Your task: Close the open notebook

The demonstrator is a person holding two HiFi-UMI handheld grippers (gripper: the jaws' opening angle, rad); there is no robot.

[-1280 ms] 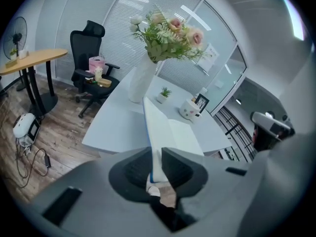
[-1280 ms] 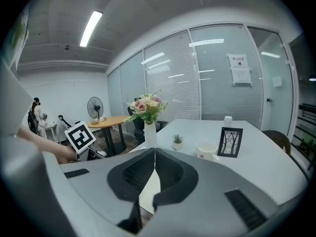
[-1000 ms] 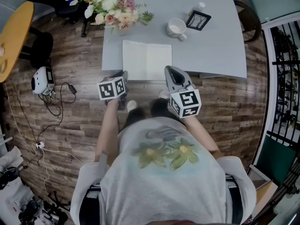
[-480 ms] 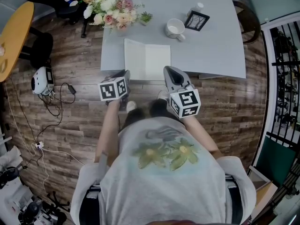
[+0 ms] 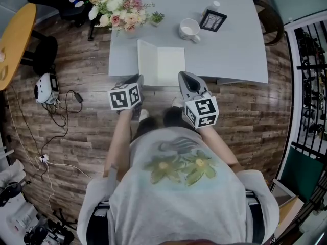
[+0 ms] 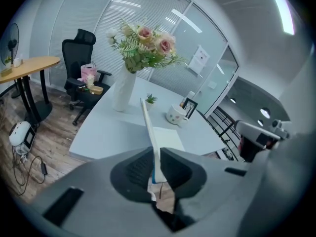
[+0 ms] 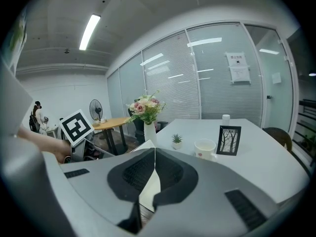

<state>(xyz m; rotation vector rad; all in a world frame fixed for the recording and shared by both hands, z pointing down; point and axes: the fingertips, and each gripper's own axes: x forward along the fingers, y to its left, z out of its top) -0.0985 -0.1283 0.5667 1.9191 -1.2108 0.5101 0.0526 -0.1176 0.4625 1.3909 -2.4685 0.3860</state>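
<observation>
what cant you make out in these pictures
Print on the wall notice: too small, right gripper view.
Whether the right gripper touches the notebook: its own jaws block it; in the head view, its body covers the tip.
Far edge of the table: cut off, head view.

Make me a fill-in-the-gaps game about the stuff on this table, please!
The pink and white flowers stand in a tall white ____.
The white mug stands beside a black picture ____.
The notebook, one side lifted, rests on the grey ____.
Missing words: vase; frame; table.
</observation>
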